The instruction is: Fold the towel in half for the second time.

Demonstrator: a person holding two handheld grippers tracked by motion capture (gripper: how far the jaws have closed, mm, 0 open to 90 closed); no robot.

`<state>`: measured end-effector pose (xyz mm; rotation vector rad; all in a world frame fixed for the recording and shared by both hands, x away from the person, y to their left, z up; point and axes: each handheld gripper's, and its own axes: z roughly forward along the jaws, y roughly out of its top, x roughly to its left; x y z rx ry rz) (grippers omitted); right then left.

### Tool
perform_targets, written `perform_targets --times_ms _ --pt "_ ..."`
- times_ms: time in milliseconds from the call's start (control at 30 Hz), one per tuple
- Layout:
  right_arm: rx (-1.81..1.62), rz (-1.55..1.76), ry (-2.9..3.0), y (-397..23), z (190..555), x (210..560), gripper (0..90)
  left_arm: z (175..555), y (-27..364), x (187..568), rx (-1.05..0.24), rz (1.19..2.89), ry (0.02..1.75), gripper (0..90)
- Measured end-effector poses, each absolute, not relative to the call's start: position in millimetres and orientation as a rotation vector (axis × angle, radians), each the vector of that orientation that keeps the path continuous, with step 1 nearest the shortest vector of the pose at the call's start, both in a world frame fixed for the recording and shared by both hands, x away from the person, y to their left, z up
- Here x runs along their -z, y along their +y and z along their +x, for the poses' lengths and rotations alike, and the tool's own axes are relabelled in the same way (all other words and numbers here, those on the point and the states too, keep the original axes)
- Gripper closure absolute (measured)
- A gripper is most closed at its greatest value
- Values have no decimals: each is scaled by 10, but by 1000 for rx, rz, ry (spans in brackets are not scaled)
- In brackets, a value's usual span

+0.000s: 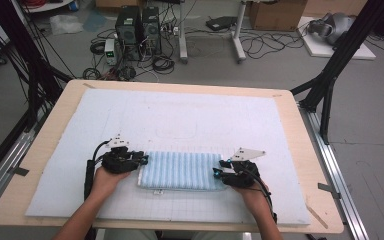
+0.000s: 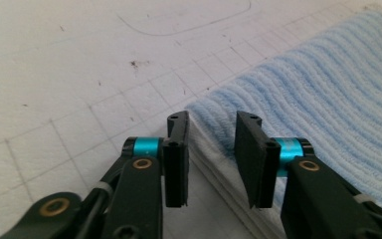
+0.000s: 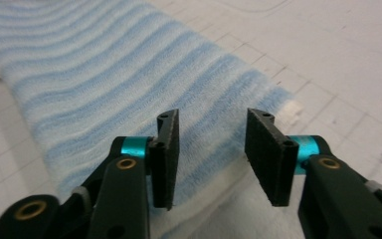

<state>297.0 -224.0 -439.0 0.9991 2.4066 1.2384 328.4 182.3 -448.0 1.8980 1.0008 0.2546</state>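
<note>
Two hand-held grippers flank a folded light-blue striped towel [image 1: 180, 170] that lies flat on a white gridded foam mat [image 1: 170, 115] covering a pale wooden table [image 1: 300, 130], near the person's edge of the mat and roughly centred between the hands. Seen from the high view, the left gripper [image 1: 142, 159] sits at the towel's left short edge, carried by the person's left hand [image 1: 105, 179], while the right gripper [image 1: 219, 169] sits at the towel's right short edge, carried by the right hand [image 1: 247, 192]; each points inward toward the cloth. The left gripper view looks along its two black jaws, which stand apart with a clear gap, the near corner of the towel [image 2: 298, 99] showing in that gap with its stacked folded layers visible at the edge; the pads press on nothing. The right gripper view shows its jaws likewise parted above the ribbed blue-and-white surface of the towel [image 3: 104, 89], whose far corner ends just beyond the right-hand pad; no cloth is pinched between them. Both grippers are therefore released, gripping nothing. Beyond the table, the floor holds two dark computer towers [image 1: 139, 27], loose cables [image 1: 260, 45] and a cardboard box [image 1: 277, 14], with black frame legs [image 1: 337, 60] rising at either side.
</note>
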Motion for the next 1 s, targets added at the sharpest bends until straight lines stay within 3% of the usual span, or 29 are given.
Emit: perform_targets --times_ms 100,300,467,667,1000 --pt "-1273 1027 2333 -2349 2905 4305 444 3243 1919 4435 -279 1831 944 596" --pt "-1229 1090 2135 -2678 2788 4107 210 3182 2148 4342 -306 1670 904 372" --pt "-1196 1123 2049 -2928 2701 4050 129 3152 2305 4256 -385 1578 920 245" --pt "-1192 1114 2034 -3092 2636 4037 121 3086 2405 4218 -418 1557 911 188" --pt "-1208 1122 2027 -3058 2666 4000 119 2993 2442 4206 -432 1583 897 195"
